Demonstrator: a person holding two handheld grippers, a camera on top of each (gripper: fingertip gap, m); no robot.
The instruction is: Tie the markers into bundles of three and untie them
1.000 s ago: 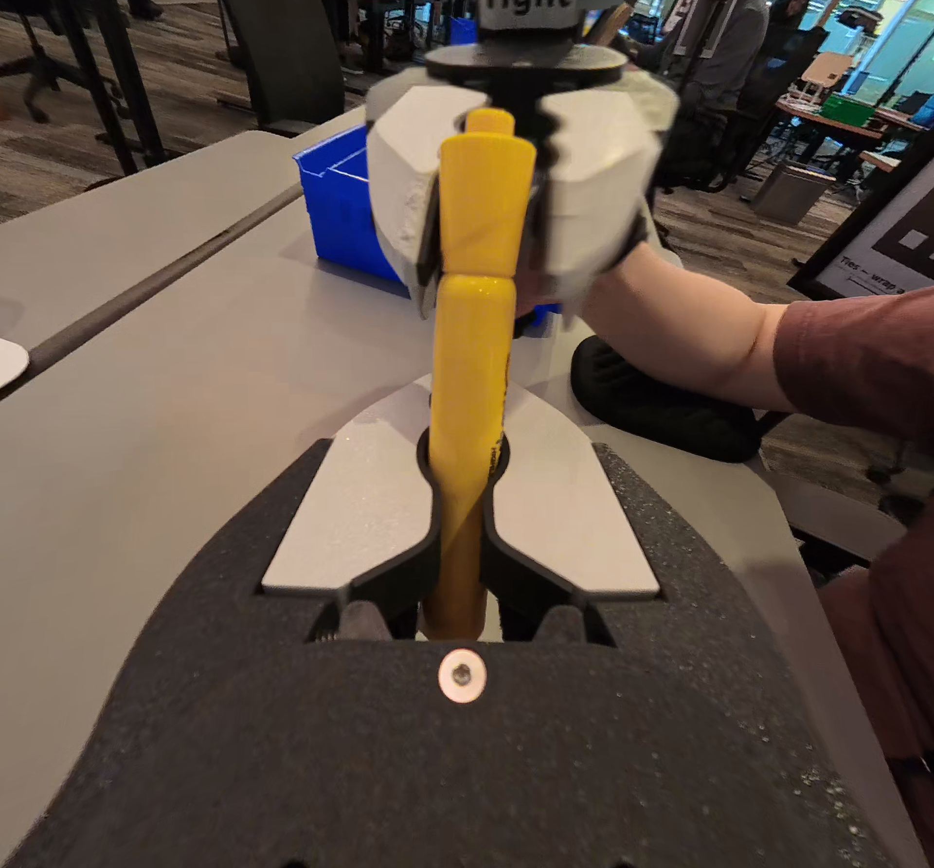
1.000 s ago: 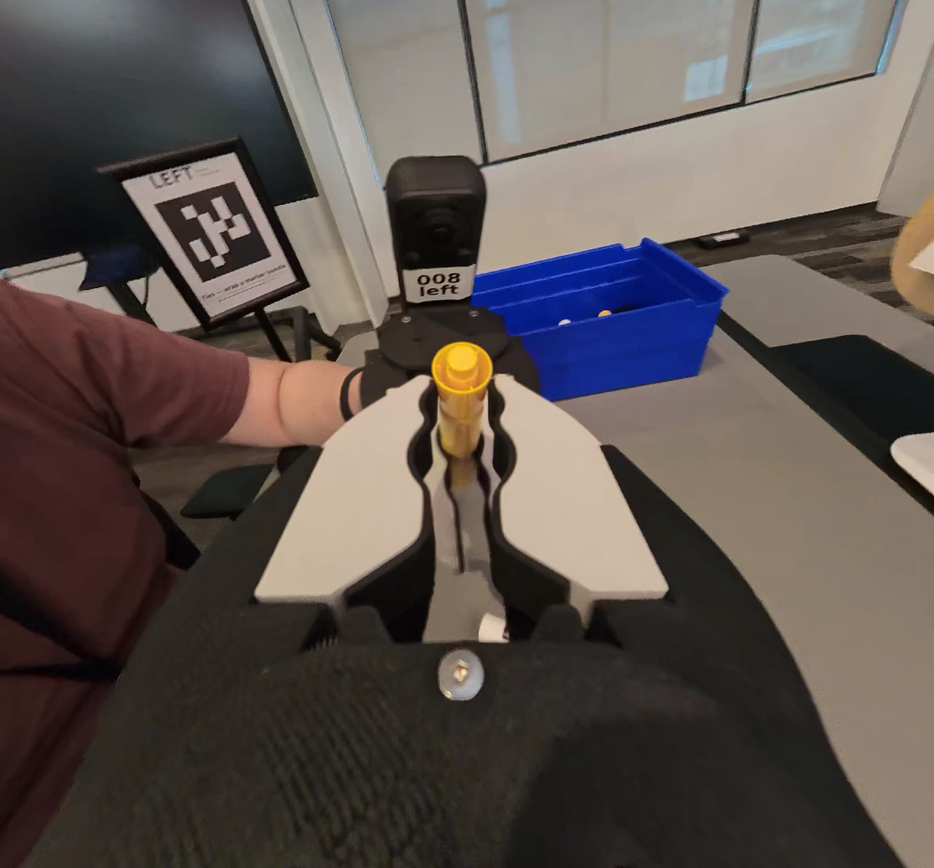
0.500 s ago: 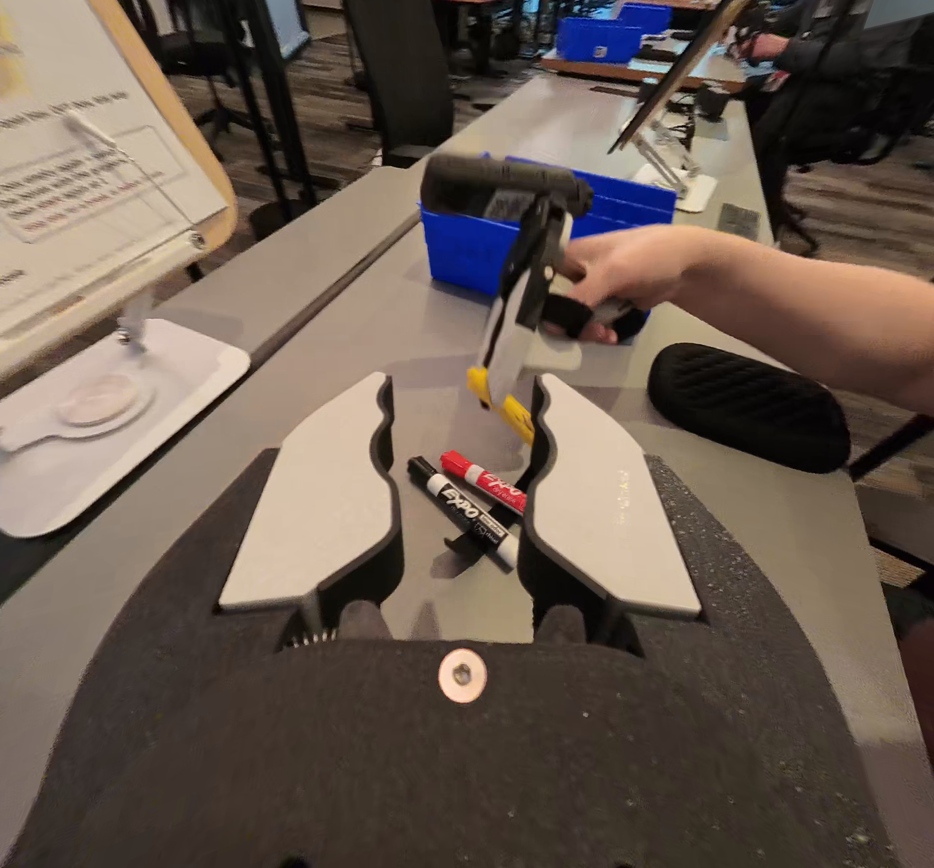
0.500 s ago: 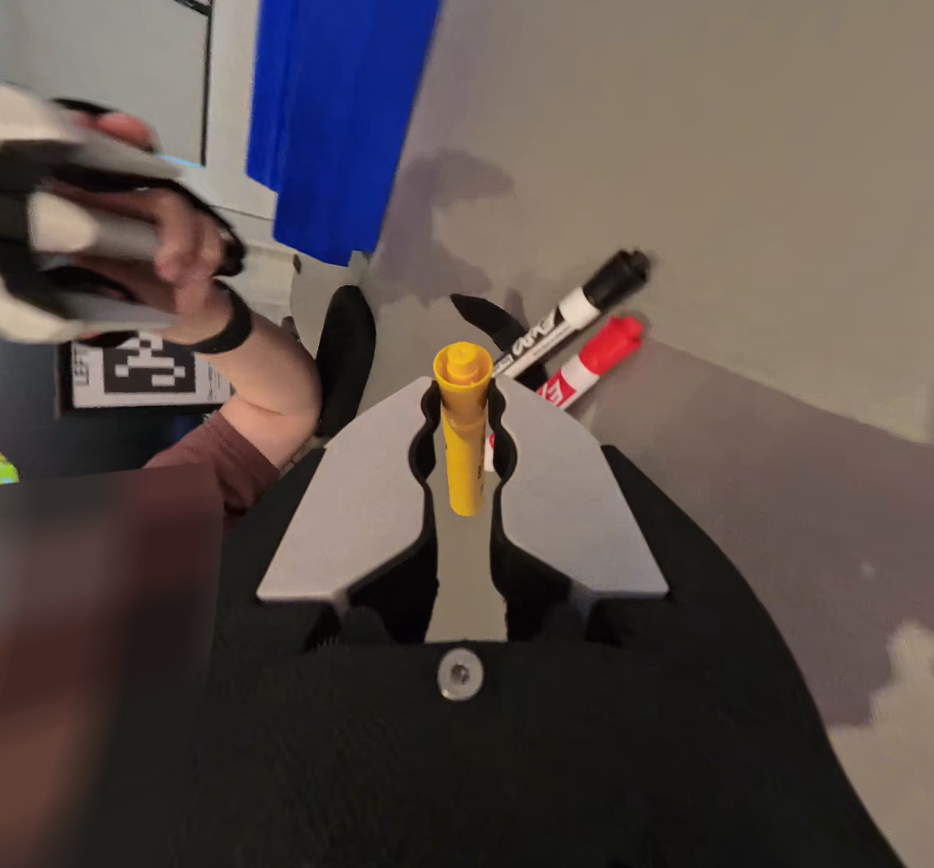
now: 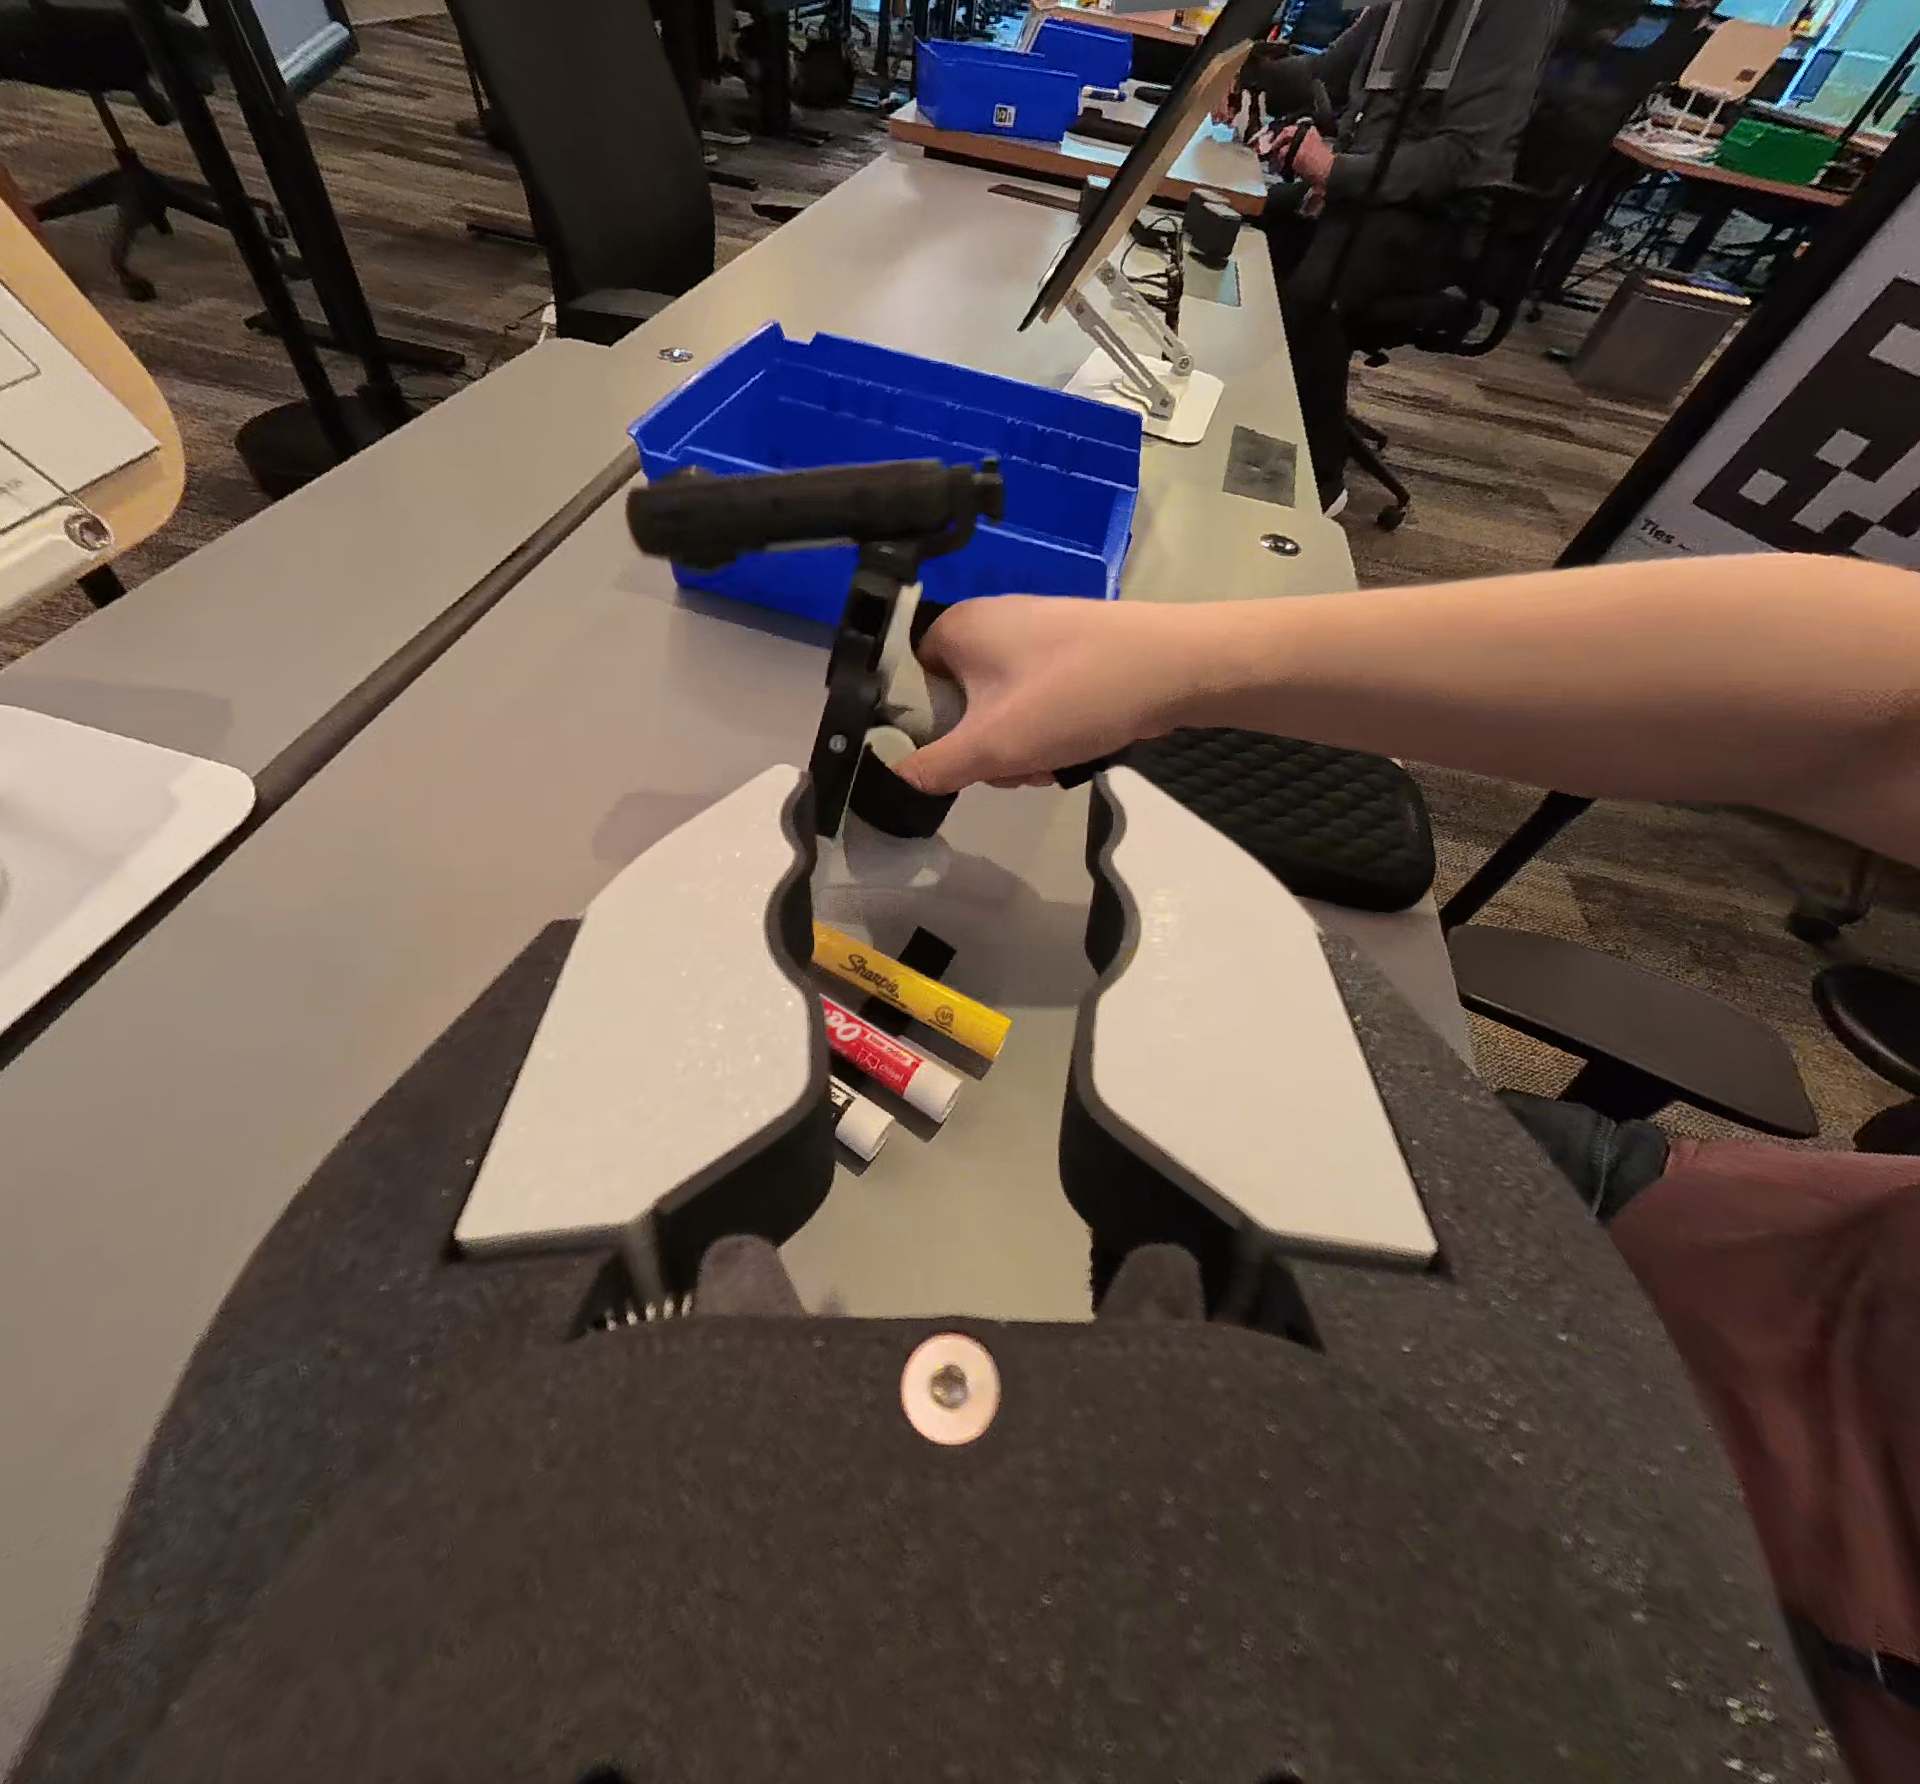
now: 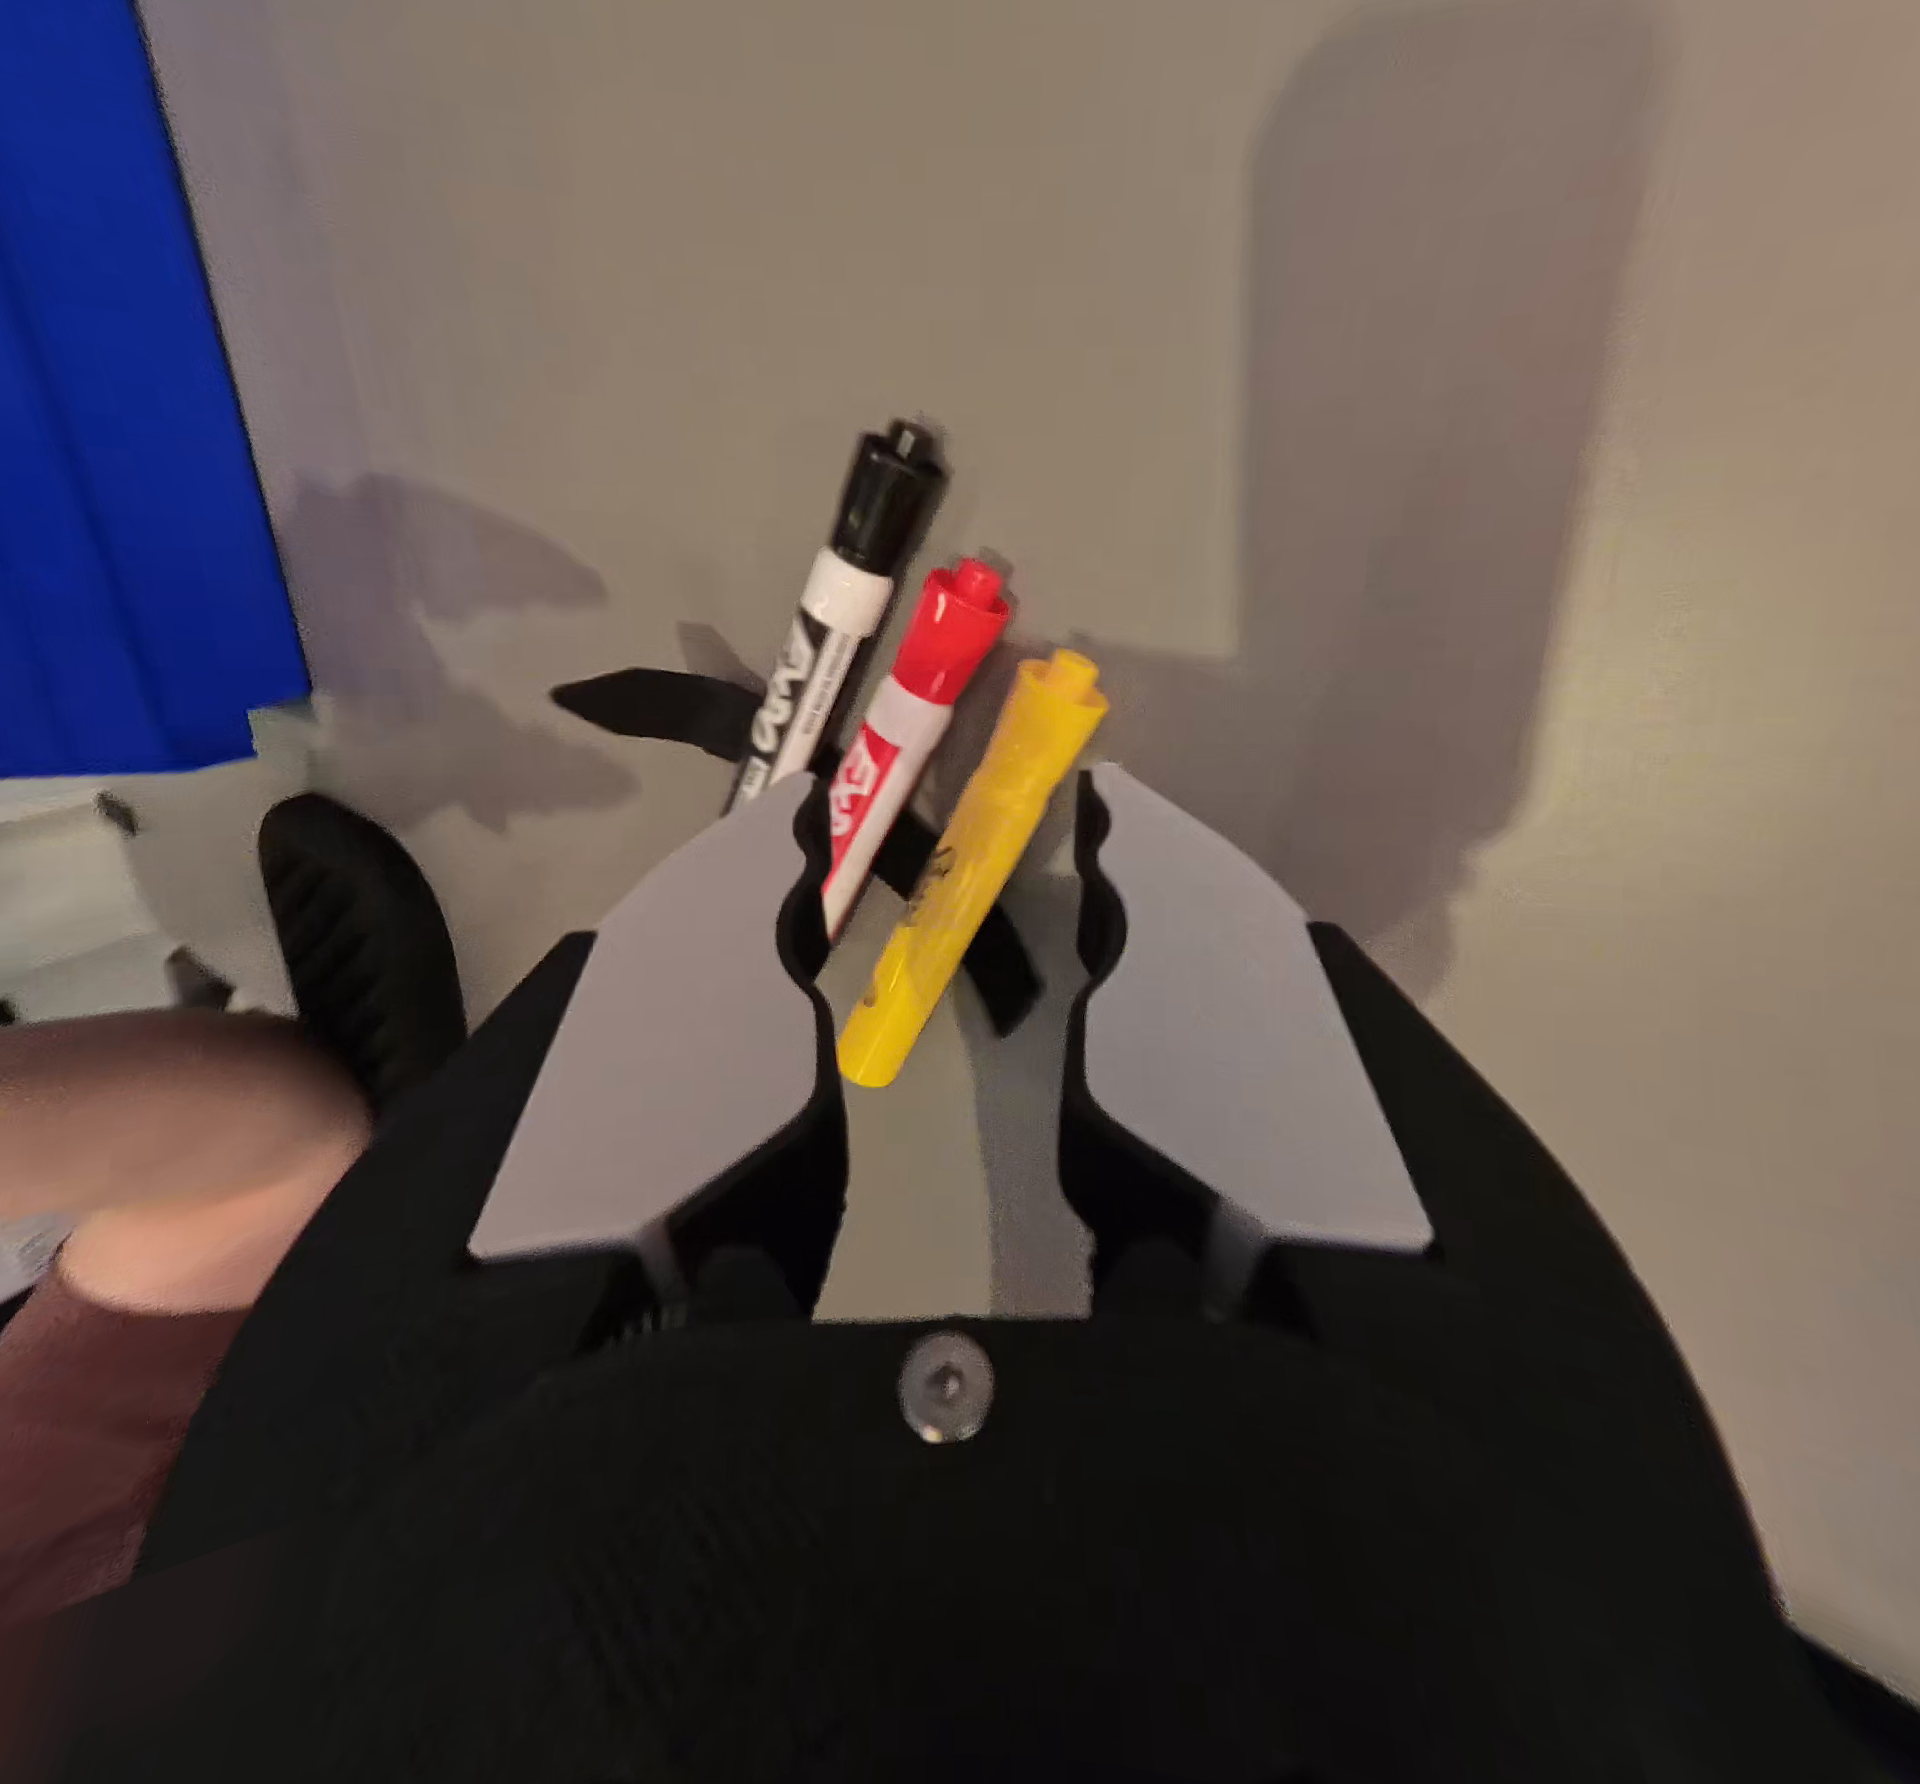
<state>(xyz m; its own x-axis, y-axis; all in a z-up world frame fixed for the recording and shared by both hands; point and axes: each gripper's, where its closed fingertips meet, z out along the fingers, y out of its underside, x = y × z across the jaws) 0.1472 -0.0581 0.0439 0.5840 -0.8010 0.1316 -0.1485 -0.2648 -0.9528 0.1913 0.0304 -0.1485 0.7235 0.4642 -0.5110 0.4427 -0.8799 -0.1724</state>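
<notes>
Three markers lie side by side on the grey table across a black strap: a yellow one, a red one and a black one. My right gripper is open just above them; the yellow marker lies loose between its fingers with a gap on each side. My left gripper is open and empty, hovering over the markers' other ends, where the yellow, red and black ones show. In the left wrist view the right gripper points down at the table, held by a hand.
A blue bin stands behind the markers; it also shows in the right wrist view. A black padded rest lies to the right at the table edge. A white stand base is at far left. A tilted board on a stand stands farther back. My hands' fingertips stand some 20 cm from each other. The black strap lies some 7 cm from my right tips, 20 cm from my left tips.
A second ago both grippers were shut on the yellow marker in the air. The left let go first; the right carried it down beside the red and black markers and opened.
</notes>
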